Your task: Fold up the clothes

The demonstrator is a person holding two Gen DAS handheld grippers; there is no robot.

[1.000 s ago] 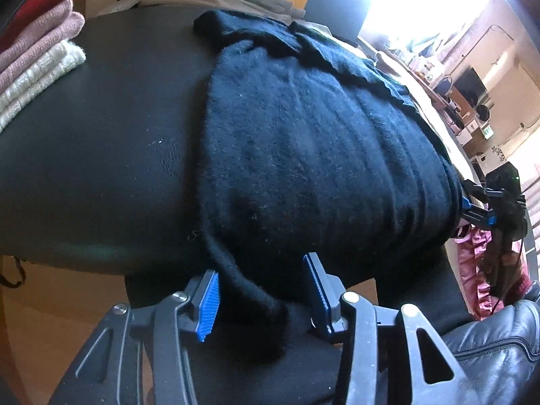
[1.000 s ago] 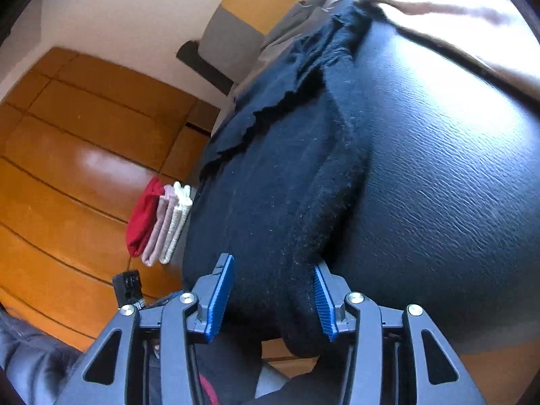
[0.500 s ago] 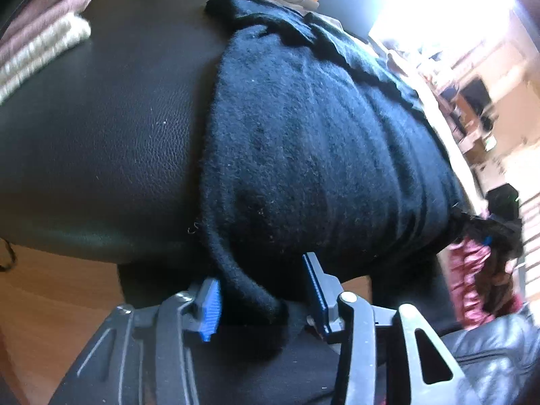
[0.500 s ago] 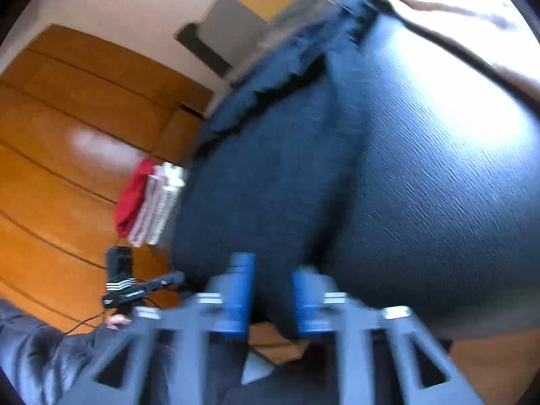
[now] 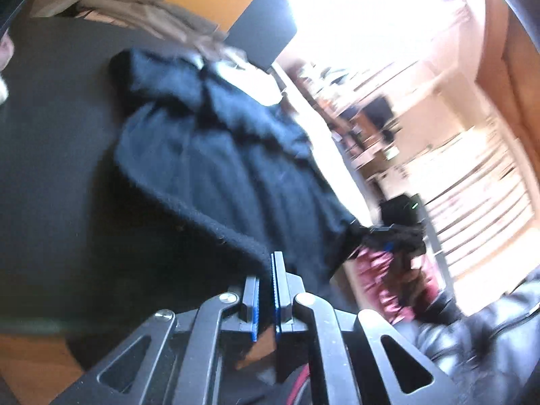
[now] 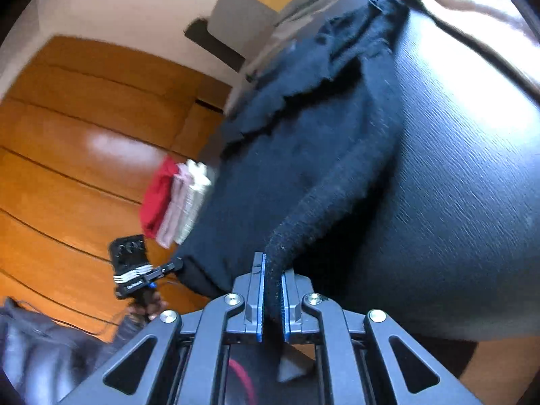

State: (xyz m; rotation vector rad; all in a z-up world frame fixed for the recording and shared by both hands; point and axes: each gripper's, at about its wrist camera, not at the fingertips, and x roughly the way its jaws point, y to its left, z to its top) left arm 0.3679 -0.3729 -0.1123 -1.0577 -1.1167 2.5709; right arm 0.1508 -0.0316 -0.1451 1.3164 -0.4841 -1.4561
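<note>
sprawling across the black leather-look surface (image 6: 465, 175) is one dark navy knitted garment (image 6: 303, 155), fuzzy and thick, its near hem rolled into a rope-like edge and its far end bunched in ragged folds. it lies along the surface's near side, with the near hem lifted off it at both corners. a beige cloth (image 6: 472, 10) is draped at the far edge of the surface, just beyond the garment's bunched end. at the far left side sits a stack of three folded pieces (image 6: 175, 202): one red, one pink, one cream. two tongs are at work. the right tongs (image 6: 271, 290) have their blue pads nearly together, pinching the rolled hem. the left tongs (image 5: 266, 290) are likewise almost closed, with the dark knit edge caught between the pads. from the left wrist view the picture is smeared, and the right tongs appear as a dark blur at the garment's other corner. wooden floor (image 6: 74, 155) lies beyond.
</note>
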